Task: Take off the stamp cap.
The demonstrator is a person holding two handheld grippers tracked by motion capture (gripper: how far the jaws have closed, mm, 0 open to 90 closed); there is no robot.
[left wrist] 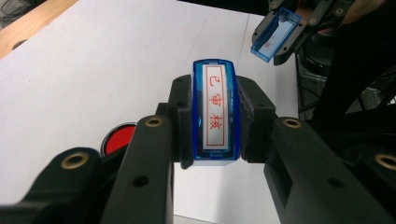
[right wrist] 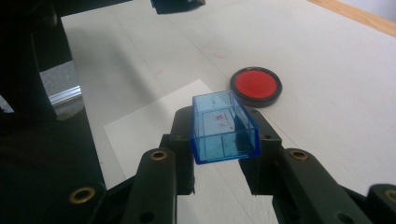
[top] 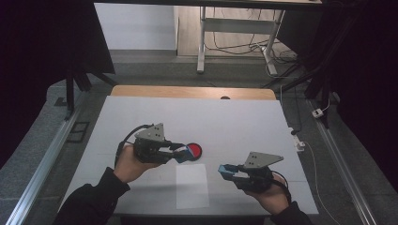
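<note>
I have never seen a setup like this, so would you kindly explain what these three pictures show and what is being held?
A person at a white table holds a two-jaw hand tool in each hand. One picture looks down from above; the other two come from cameras riding on each tool. The left gripper is clamped on a blue stamp with red characters on its label. The right gripper is clamped on the stamp's clear blue cap. On the table lie a round red ink pad and a sheet of white paper.

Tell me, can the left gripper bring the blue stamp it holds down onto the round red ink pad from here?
Probably yes. The left gripper is shut on the blue stamp, and the round red ink pad lies uncovered right beside it. The right gripper holds the clear blue cap well aside.
</note>
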